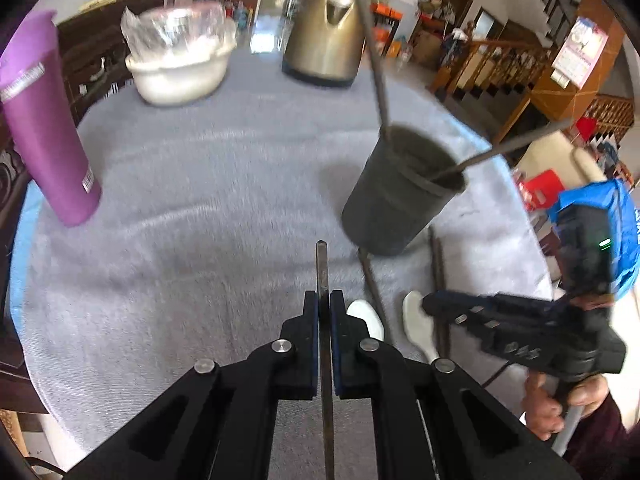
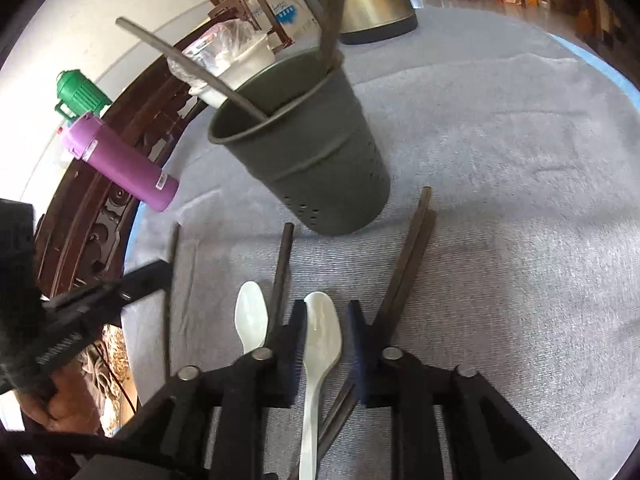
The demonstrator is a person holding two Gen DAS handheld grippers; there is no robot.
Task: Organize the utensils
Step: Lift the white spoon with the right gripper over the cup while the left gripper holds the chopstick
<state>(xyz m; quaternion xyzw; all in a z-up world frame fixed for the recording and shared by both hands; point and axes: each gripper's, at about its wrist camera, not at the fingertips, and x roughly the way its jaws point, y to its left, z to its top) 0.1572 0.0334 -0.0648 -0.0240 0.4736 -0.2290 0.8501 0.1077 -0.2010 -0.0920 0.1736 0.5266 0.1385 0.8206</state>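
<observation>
We're pinching a chopstick [image 1: 322,276] in the left gripper [image 1: 325,312] jaws, holder [image 1: 400,192] at 1 o'clock, right gripper [image 2: 325,340] jaws spread w/ a spoon [image 2: 320,344] between; thin stick's risking slipping or tipping the holder.

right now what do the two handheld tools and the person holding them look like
Both are black plastic linkage tools with silver pivot pins and blue pads on the fingers. The right tool carries white lettering on its side, a blue-wrapped camera block with a green light, and a pale handle. The person wears a dark maroon sleeve.
</observation>
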